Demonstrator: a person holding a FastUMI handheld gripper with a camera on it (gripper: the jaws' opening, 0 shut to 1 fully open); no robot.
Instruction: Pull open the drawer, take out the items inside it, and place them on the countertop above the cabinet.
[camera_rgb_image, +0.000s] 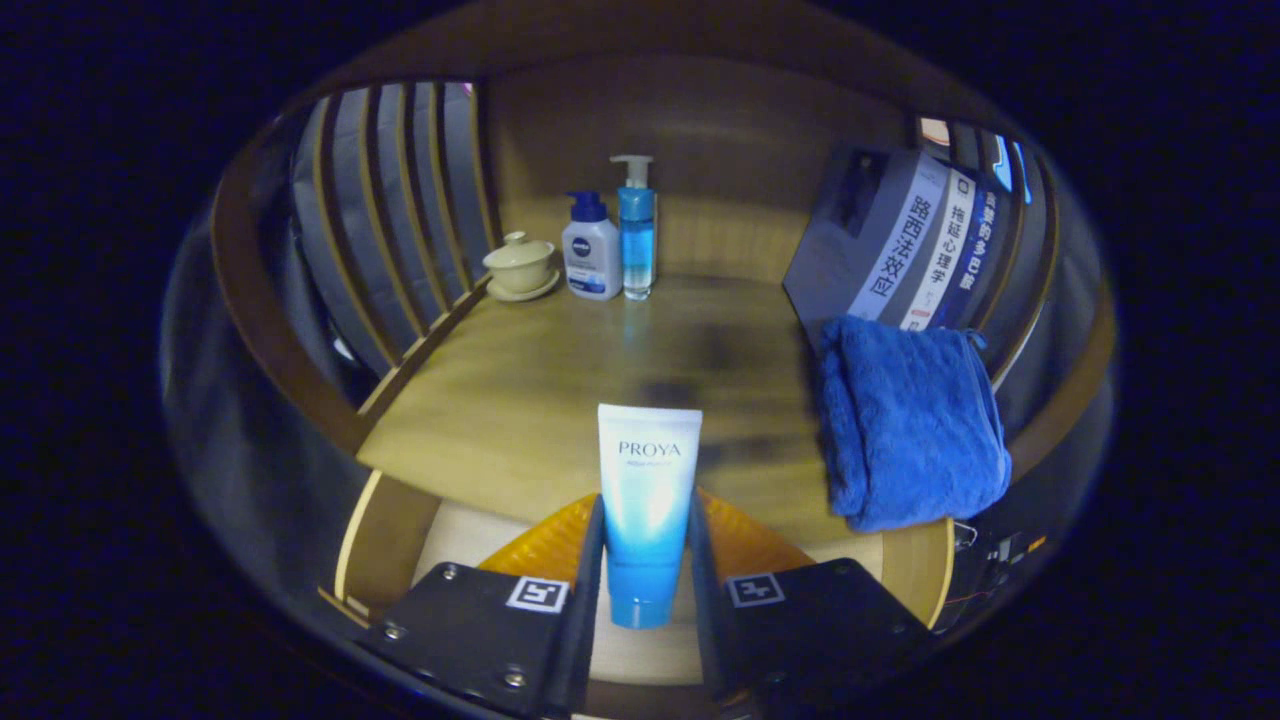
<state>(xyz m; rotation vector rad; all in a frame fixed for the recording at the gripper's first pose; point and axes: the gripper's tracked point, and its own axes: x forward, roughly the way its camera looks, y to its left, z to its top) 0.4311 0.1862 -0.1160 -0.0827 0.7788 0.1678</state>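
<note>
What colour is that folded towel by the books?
Deep blue; the towel shows in the gripper view.

- I saw my claw (646, 580) pointing forward and level, both fingers reaching ahead from their marker-tagged mounts.
- The two fingers (590, 560) stood close together and nearly parallel.
- Each pressed a side of the tube (648, 500), which stood upright between them, cap end down, held clear above the tabletop (520, 380).

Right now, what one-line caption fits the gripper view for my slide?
Gripper shut on a tube, held upright above the wooden countertop, blue towel beside.
</note>
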